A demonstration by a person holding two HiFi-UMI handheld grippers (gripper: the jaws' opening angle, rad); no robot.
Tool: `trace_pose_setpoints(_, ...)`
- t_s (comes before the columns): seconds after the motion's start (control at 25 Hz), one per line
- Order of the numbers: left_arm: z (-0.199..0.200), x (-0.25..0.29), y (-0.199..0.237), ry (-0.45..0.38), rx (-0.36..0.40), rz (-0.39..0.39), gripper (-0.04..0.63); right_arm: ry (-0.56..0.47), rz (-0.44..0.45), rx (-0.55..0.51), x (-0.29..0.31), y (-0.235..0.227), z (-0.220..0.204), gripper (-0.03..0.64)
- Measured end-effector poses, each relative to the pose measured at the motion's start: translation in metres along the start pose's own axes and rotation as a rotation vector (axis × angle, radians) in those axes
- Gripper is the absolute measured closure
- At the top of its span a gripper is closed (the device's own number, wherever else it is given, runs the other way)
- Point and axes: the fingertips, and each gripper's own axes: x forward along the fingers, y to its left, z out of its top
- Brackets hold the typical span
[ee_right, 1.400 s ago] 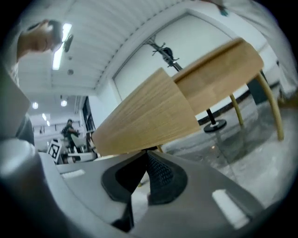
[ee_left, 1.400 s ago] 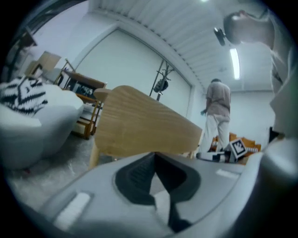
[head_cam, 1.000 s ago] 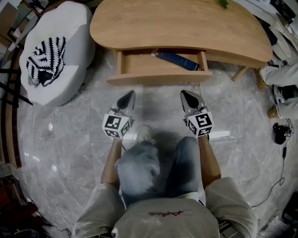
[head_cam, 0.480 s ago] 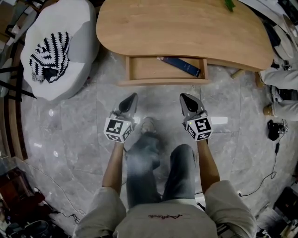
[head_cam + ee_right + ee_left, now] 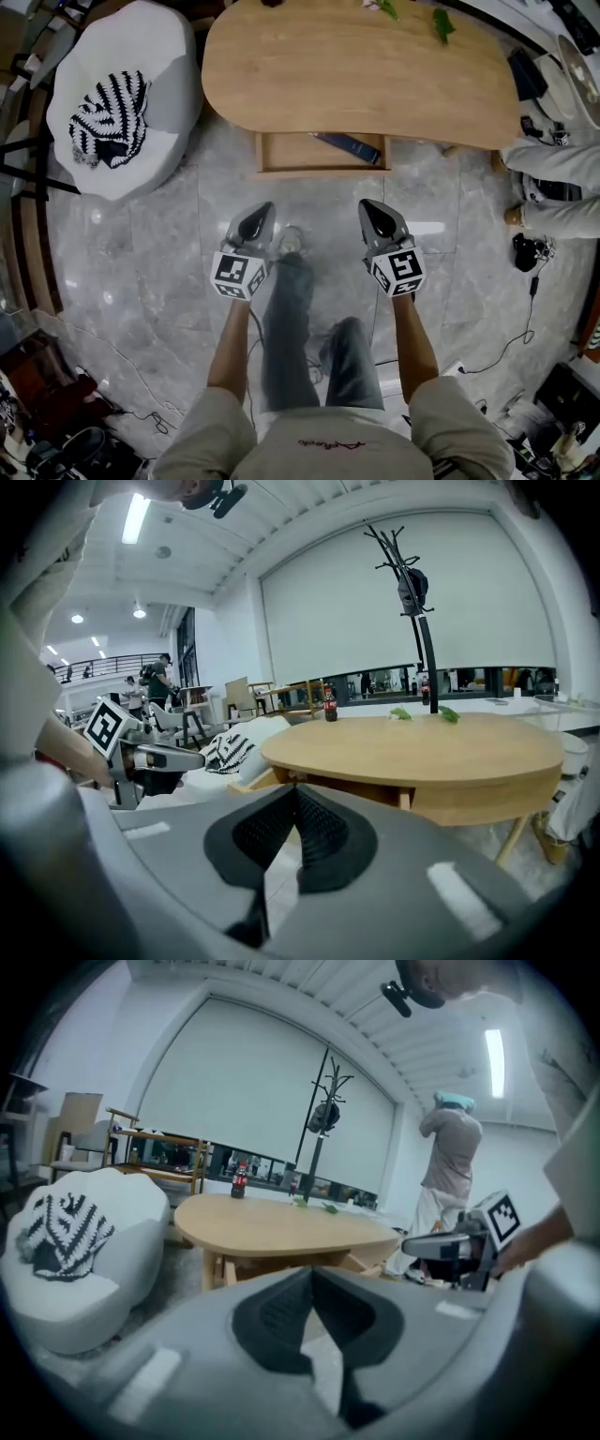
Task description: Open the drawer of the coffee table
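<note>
Well apart: open drawer (image 5: 292, 153) ahead of L tongs (image 5: 263, 211) & R tongs (image 5: 368, 208), both closed, empty.

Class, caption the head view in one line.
Left gripper and right gripper, both shut, face the open drawer of the coffee table.

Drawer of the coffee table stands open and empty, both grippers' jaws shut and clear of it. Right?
Not empty: the head view shows a dark blue book lying in the open drawer. Left gripper and right gripper are shut and clear of it.
</note>
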Motion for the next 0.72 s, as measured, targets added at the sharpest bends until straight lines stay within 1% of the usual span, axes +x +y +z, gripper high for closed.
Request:
trace_pose_setpoints(0.24,0.105,-0.041,-0.031,-0.012,-0.032,-0.009,0.594,-0.018,-0.005,0.008,-0.038,0.019,0.113,0.612)
trace_pose_setpoints(0.44,0.199,-0.060,-0.043,-0.063,-0.005,-0.021,0.594,-0.063,-0.024,-0.026,-0.057,0.031,0.212,0.612)
trace_pose_setpoints(0.72,0.314,-0.084,-0.051,-0.118,0.006,-0.035,0.594,-0.082,-0.076,-0.037,-0.085,0.043,0.322,0.612)
